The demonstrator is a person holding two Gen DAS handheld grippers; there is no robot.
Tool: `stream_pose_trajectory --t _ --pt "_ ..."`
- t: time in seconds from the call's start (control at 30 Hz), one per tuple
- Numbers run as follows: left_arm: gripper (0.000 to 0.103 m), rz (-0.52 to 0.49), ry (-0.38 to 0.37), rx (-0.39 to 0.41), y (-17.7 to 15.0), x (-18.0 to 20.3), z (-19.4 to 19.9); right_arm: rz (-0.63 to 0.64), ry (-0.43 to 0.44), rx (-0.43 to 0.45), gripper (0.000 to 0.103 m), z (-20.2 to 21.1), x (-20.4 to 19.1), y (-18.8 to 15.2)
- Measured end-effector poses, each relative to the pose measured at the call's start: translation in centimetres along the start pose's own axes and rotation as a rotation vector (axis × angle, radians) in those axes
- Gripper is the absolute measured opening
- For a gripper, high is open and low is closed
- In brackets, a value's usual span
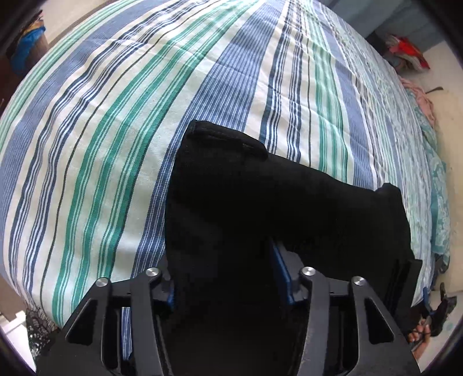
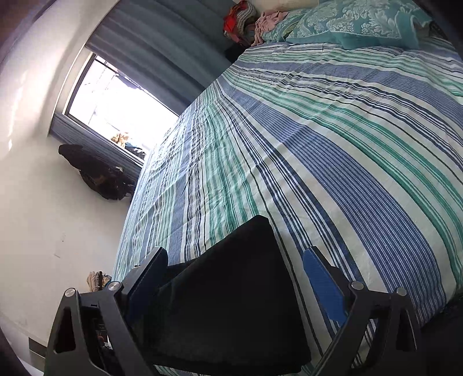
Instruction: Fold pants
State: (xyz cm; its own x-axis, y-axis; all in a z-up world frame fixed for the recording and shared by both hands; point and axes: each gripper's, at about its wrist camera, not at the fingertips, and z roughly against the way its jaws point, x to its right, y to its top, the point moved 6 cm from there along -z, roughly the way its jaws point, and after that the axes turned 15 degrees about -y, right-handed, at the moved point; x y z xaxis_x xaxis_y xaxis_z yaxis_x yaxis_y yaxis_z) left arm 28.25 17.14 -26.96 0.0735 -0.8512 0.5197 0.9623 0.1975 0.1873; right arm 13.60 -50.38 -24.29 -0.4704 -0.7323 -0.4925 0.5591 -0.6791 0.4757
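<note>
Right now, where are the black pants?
The black pants lie on the striped bedspread near the bed's close edge, low and centre in both wrist views, running between the fingers of the left gripper.

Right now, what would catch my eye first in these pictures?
The black pants lie on the near part of a striped bedspread, with the left tool around their near end. In the right view, a bright window sits at left and a teal pillow at the bed's far end.
</note>
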Motion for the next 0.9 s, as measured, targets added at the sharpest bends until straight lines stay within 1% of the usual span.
stream_pose_trajectory --t 0.03,0.07,0.13,0.2,0.27,0.3,0.33,0.4,0.47,0.5,0.53,0.63,0.67,0.73,0.77,0.8,0.83,0.87,0.9 --pt "0.031 -0.012 -0.003 0.016 -0.3 0.6 0.7 -0.007 0.003 0.003 0.094 0.1 0.1 0.1" --pt "0.025 -0.009 -0.032 0.038 -0.5 1.1 1.6 -0.011 0.003 0.006 0.094 0.1 0.3 0.2" --pt "0.022 0.029 -0.125 0.087 -0.9 2.6 3.8 -0.016 0.002 0.014 0.094 0.3 0.4 0.5" --pt "0.021 0.044 -0.241 0.132 -1.1 5.3 6.1 -0.02 0.005 0.022 0.094 0.6 0.5 0.6" --pt "0.02 0.009 -0.349 0.148 -1.6 9.7 7.8 -0.024 0.015 0.028 0.094 0.7 0.5 0.7" --pt "0.02 -0.024 -0.382 0.147 -1.9 12.2 8.2 -0.025 0.021 0.028 0.095 0.7 0.3 0.7" --pt "0.02 -0.064 -0.401 0.143 -2.4 14.7 8.3 -0.024 0.026 0.026 0.095 0.6 0.2 0.8" --pt "0.02 -0.131 -0.417 0.122 -3.7 19.2 7.1 -0.022 0.033 0.02 0.095 0.4 -0.1 0.8" --pt "0.02 -0.167 -0.437 0.088 -5.3 22.8 4.6 -0.016 0.033 0.018 0.095 0.2 -0.4 0.8" --pt "0.02 -0.19 -0.435 0.074 -6.3 24.5 2.9 -0.011 0.031 0.021 0.095 0.2 -0.5 0.8" --pt "0.021 -0.204 -0.422 0.056 -7.3 25.9 1.0 -0.005 0.028 0.025 0.095 0.2 -0.6 0.8" --pt "0.027 -0.244 -0.401 -0.017 -10.2 28.9 -4.9 0.013 0.018 0.031 0.095 0.3 -0.9 0.6" --pt "0.032 -0.25 -0.408 -0.054 -11.1 29.7 -6.8 0.016 0.014 0.03 0.095 0.3 -0.8 0.6" --pt "0.032 -0.25 -0.441 -0.152 -12.6 31.2 -10.1 0.017 0.008 0.03 0.095 0.4 -0.5 0.5" --pt "0.032 -0.25 -0.45 -0.183 -13.3 31.8 -10.6 0.015 0.007 0.033 0.095 0.5 -0.2 0.4" --pt "0.032 -0.266 -0.476 -0.193 -13.8 32.4 -10.3 0.01 0.009 0.037 0.095 0.7 0.0 0.5" --pt "0.038 -0.295 -0.504 -0.186 -14.0 33.1 -9.2 0.004 0.011 0.043 0.095 1.0 0.3 0.5" --pt "0.048 -0.329 -0.517 -0.164 -13.9 33.5 -7.9 -0.002 0.018 0.049 0.095 1.3 0.6 0.5" --pt "0.053 -0.358 -0.514 -0.126 -13.6 33.6 -6.2 -0.007 0.031 0.054 0.095 1.6 0.8 0.5"
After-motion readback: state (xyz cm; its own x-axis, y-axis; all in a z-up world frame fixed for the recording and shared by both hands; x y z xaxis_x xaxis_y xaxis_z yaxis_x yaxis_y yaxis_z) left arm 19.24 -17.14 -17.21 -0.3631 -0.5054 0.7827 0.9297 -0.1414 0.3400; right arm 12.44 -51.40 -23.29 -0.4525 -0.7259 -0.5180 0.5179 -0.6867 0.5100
